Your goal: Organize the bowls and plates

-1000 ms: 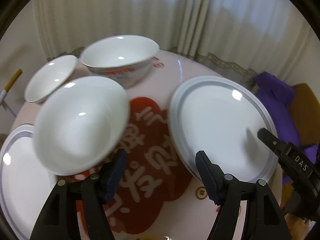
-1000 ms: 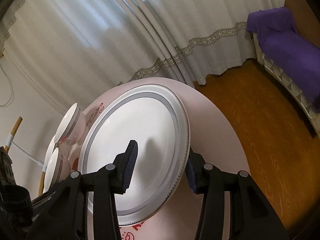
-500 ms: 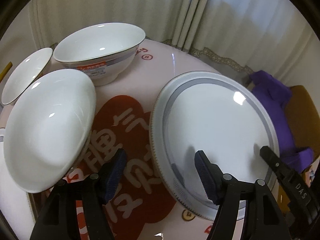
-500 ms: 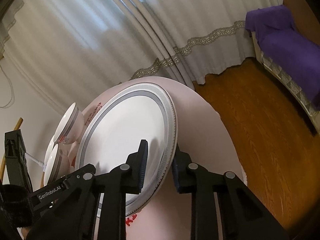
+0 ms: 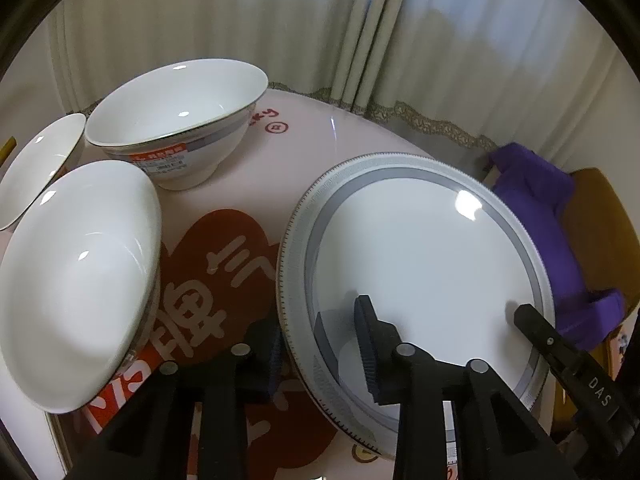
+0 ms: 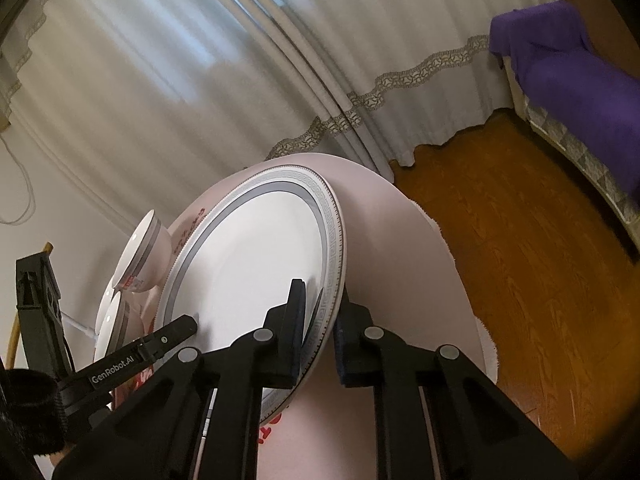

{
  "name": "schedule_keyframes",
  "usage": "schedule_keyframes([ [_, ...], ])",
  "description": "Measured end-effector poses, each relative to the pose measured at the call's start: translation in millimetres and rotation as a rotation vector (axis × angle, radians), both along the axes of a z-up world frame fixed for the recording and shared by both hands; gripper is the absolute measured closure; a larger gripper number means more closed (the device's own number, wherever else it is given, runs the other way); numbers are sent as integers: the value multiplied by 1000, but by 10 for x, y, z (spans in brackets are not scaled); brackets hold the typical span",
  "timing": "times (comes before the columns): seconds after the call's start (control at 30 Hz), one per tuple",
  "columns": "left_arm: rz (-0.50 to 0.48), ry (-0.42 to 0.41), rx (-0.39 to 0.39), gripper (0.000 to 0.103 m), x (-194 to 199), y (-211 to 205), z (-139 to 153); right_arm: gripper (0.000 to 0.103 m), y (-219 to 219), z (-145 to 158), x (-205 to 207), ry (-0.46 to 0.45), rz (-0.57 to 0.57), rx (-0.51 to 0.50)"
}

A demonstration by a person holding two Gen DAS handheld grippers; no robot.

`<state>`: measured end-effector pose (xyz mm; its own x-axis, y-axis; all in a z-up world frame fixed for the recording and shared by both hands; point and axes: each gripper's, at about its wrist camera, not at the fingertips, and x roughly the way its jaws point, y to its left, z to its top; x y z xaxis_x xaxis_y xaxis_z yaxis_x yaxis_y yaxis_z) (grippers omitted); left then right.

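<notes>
Now both grippers have clamped onto the large white plate with the grey patterned rim point(image 5: 424, 256), which lies on the right side of the round pink table point(image 5: 304, 136). The right gripper point(image 6: 320, 320) pinches the plate's right-hand rim, one pad on top and one beneath, its jaws drawn tight from the loose straddle of a moment ago. The left gripper point(image 5: 320, 344) has come down and across to the plate's near-left rim, and its jaws have just been closing: one pad rests on the plate's face, the other sits outside the rim, apparently pressing it.

So the plate has gone from merely approached to held at two opposite edges, which I judge makes it ready to lift. It looks flat on the table yet.

To the left stand three white porcelain bowls: a deep one with a price sticker point(image 5: 176, 120) at the far side, a shallower one point(image 5: 76, 280) nearer, and a third point(image 5: 36, 164) at the far left edge.
</notes>
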<state>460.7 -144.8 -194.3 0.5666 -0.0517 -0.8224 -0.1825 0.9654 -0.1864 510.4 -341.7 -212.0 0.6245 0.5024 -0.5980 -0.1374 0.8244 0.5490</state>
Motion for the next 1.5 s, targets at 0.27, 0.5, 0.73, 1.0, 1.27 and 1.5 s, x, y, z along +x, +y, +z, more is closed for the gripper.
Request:
schedule_keyframes([
  [0.27,19,-5,-24,83,-137,92,25,90,40,37,-72,-17,8,-36],
  [0.5,2,5,-37,86,-404,97,125,89,30,84,-352,-25,2,-45],
  [0.73,-35,6,-35,87,-891,196,199,88,45,110,-844,-13,4,-35],
  [1.0,-60,0,-39,86,-1611,388,158,88,111,61,-1566,-8,-17,-24],
  [1.27,-79,7,-88,84,-1759,544,31,88,197,-35,-1691,-2,-25,-36],
  [1.5,-114,-18,-82,80,-1682,569,-20,88,182,-53,-1635,-24,-24,-31],
])
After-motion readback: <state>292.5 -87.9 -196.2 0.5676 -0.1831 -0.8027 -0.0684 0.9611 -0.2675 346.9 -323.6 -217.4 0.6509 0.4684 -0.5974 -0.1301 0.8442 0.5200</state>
